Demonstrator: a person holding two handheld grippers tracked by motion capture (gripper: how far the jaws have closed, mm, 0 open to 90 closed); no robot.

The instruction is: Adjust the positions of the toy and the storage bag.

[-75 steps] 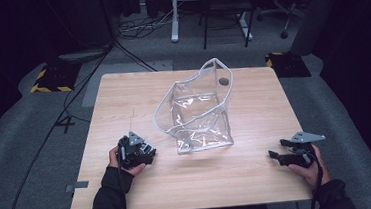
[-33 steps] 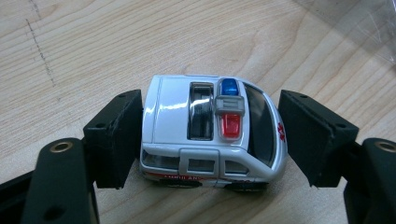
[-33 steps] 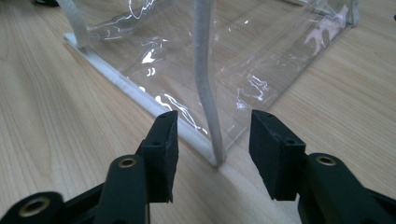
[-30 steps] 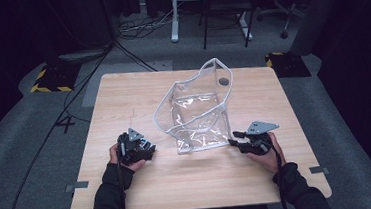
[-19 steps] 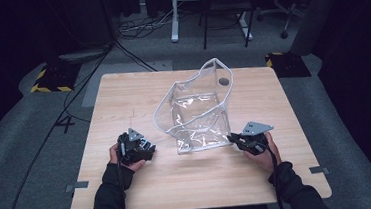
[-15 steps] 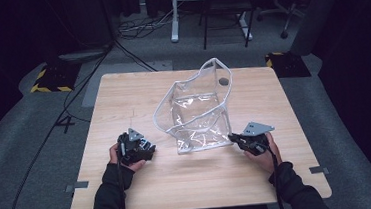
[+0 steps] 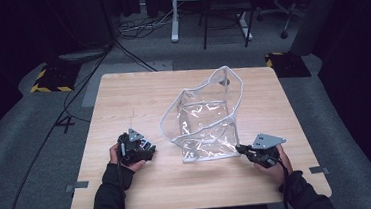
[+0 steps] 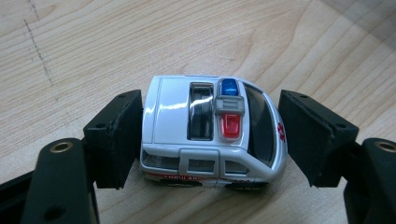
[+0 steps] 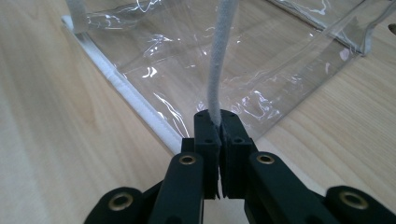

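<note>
A white toy ambulance [image 8: 205, 130] with blue and red roof lights sits on the wooden table [image 7: 123, 99], and my left gripper [image 8: 210, 135] is shut on it end to end. In the high view that left gripper [image 7: 149, 150] rests at the near left of the table. A clear plastic bag [image 7: 204, 118] with white trim stands open at the table's middle. My right gripper [image 9: 218, 116] is shut on the bag's white trim [image 9: 215, 70], which rises straight up from the jaws. From above, the right gripper [image 7: 240, 150] pinches the bag's near right corner.
The table's front edge [image 7: 196, 206] lies just behind both hands. Cables [image 7: 74, 113] run over the grey floor on the left. A desk frame and chair legs [image 7: 216, 12] stand beyond the far edge.
The right gripper came in from the table's right side to the bag's near right corner and closed on its trim. The left gripper stayed put with the ambulance.
</note>
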